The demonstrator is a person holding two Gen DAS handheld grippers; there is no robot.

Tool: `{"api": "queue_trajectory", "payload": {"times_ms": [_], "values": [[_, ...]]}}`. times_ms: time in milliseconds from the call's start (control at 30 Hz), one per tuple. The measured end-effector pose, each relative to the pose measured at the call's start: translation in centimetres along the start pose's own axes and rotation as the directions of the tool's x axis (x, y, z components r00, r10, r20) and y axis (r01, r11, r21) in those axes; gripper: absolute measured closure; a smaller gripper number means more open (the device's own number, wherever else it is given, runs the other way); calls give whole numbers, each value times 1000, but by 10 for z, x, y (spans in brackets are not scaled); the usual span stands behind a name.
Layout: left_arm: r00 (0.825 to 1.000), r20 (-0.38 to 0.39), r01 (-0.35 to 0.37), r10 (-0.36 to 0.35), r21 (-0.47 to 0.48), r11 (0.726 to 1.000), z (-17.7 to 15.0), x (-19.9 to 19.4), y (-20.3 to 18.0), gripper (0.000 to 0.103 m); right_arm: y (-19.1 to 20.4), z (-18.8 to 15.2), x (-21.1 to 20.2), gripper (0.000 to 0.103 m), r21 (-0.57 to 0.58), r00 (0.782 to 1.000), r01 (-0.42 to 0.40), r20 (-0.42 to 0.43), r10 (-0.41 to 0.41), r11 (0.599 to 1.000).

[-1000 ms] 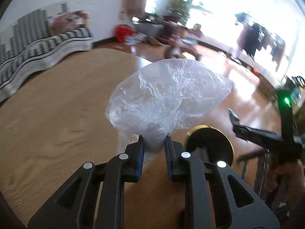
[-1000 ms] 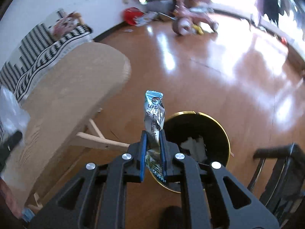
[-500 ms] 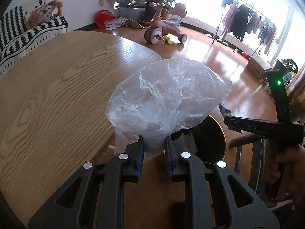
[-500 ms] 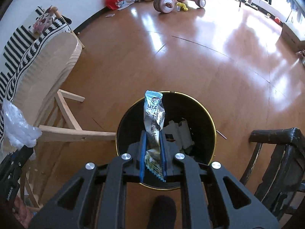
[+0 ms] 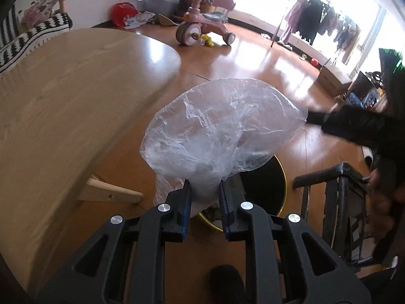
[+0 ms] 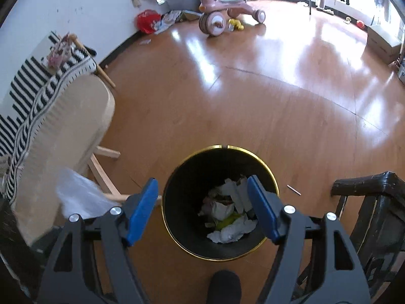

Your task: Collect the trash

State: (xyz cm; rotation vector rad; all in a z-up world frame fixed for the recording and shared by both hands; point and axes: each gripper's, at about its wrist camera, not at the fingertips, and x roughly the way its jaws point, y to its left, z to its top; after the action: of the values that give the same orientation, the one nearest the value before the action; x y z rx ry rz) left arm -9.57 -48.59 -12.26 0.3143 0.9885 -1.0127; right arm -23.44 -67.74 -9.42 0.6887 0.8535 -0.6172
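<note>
My left gripper (image 5: 204,197) is shut on a crumpled clear plastic bag (image 5: 220,126) and holds it above the floor, just left of the black bin with a gold rim (image 5: 268,190). The bag hides most of the bin in the left wrist view. In the right wrist view the bag (image 6: 78,195) shows blurred at the left. My right gripper (image 6: 202,207) is open and empty right above the bin (image 6: 220,202), which holds crumpled paper and wrappers (image 6: 229,210).
A round wooden table (image 5: 63,101) is at the left, with its legs (image 6: 106,177) near the bin. A dark wooden chair (image 6: 372,215) stands right of the bin. A pink tricycle (image 6: 222,12) and clutter lie far across the wooden floor.
My right gripper opened and the snack wrapper it held is gone from its jaws. My left gripper carried the bag off the table edge toward the bin.
</note>
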Motion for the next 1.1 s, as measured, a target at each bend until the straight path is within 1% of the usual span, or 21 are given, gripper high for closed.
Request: {"api": "queue_trajectory", "payload": {"times_ms": [133,233,333,433,500,533,567,633,700,767,833,900,967,1033,1100], "values": [[998,-45,54,-54,10,998,-2,34,-23,84,-2,6,-22,23,17,998,-12,62,11,1000],[996,-60,61,-59,28,998,-5,56,-35,84,-7,10,-33,23,42,996,-25,91,22,999],[993,-83,85,-84,1,996,-4,76,-40,83,-14,13,-39,22,66,994,-35,108,28,997],[990,-107,97,-96,5,995,-1,92,-46,82,-20,15,-40,22,80,993,-39,112,30,996],[988,-114,103,-101,8,995,0,99,-51,70,-23,14,-40,21,82,993,-36,115,26,996],[989,-115,100,-98,12,995,0,102,-54,53,-24,14,-41,20,85,993,-39,116,29,996],[989,-108,106,-104,12,994,1,102,-56,38,-24,15,-41,20,87,993,-41,117,31,995],[989,-95,119,-117,18,993,2,100,-60,29,-24,15,-42,19,86,992,-40,120,29,996],[989,-95,121,-117,35,992,4,98,-65,27,-22,15,-43,19,85,992,-39,122,28,996],[989,-96,117,-113,38,992,4,95,-66,22,-19,15,-43,19,82,992,-40,125,29,996],[989,-90,117,-113,39,992,6,87,-64,21,-12,16,-44,17,68,991,-38,132,29,997],[993,-67,102,-99,45,994,8,66,-55,18,-1,17,-46,15,32,989,-24,147,19,999],[995,-35,89,-88,28,996,11,43,-41,13,20,17,-50,12,-14,985,-4,174,6,1000],[997,1,78,-78,2,997,16,15,-23,11,41,17,-55,11,-45,980,-8,198,17,999],[998,36,49,-48,-14,999,20,-20,-1,11,63,15,-61,9,-68,975,-33,215,47,997]]}}
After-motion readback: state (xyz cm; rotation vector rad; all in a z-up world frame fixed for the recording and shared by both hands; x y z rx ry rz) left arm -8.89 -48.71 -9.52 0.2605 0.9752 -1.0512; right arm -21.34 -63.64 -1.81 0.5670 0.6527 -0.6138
